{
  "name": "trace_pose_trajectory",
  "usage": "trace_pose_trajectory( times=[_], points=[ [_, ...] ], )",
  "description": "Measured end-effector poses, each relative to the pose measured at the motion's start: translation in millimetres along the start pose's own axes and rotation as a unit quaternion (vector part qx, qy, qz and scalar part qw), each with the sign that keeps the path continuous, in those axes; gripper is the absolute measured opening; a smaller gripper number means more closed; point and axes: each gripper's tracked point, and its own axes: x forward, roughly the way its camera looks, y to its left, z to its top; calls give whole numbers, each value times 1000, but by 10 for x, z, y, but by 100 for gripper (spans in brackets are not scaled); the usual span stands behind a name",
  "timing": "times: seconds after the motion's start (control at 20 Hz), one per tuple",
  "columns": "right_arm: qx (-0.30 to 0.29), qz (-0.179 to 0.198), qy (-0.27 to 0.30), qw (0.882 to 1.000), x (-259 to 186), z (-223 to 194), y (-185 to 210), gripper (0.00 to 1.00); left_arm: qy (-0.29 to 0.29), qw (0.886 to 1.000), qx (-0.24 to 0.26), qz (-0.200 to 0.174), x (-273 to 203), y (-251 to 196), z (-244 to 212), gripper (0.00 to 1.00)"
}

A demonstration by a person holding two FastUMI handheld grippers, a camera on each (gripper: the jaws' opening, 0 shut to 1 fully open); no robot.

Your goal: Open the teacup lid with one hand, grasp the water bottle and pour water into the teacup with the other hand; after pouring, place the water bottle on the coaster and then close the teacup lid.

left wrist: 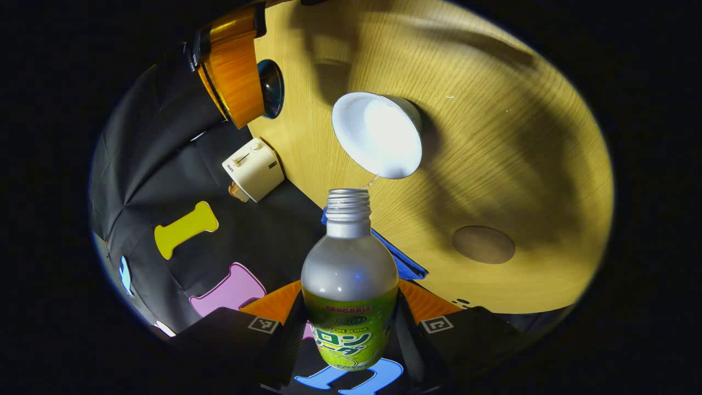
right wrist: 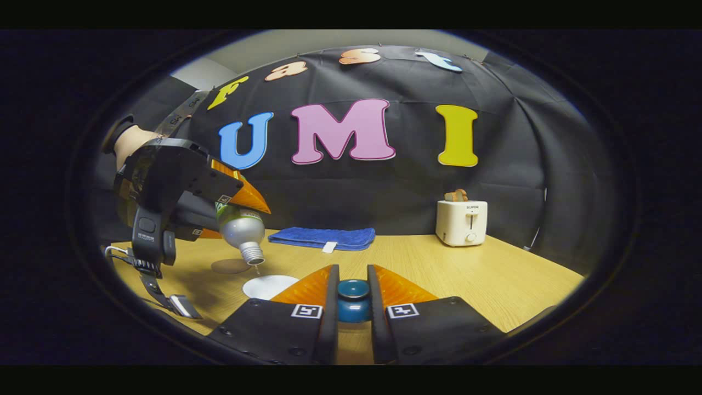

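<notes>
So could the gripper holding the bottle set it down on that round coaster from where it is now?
Probably yes. The left gripper is tilting the bottle over the teacup, and the coaster lies bare on the table close beside the cup, with nothing between them.

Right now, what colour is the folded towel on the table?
Blue; the towel shows best in the right gripper view.

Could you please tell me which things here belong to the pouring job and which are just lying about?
Part of the job:
- water bottle, tilted, held by the left gripper
- teacup, open
- lid, held by the right gripper
- coaster, nothing on it

Just lying about:
- toaster
- blue cloth
</notes>
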Motion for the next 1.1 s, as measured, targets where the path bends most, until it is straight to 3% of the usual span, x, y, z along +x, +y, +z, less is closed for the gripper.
trace_pose_trajectory(
  times=[0.55,0.85,0.95,1.1],
  points=[
    [0,-5,0,1000,-5,-4,-24,34,-4,1000,-18,7,-32,-66,-18,78],
    [-1,-9,0,1000,-10,4,-32,34,-20,994,-107,15,-114,-159,67,78],
    [-1,-9,0,1000,-15,5,-31,34,-32,983,-179,25,-174,-144,65,78],
    [-1,-12,0,1000,-9,3,-48,34,-37,945,-324,36,-235,-188,-53,78]
  ],
)
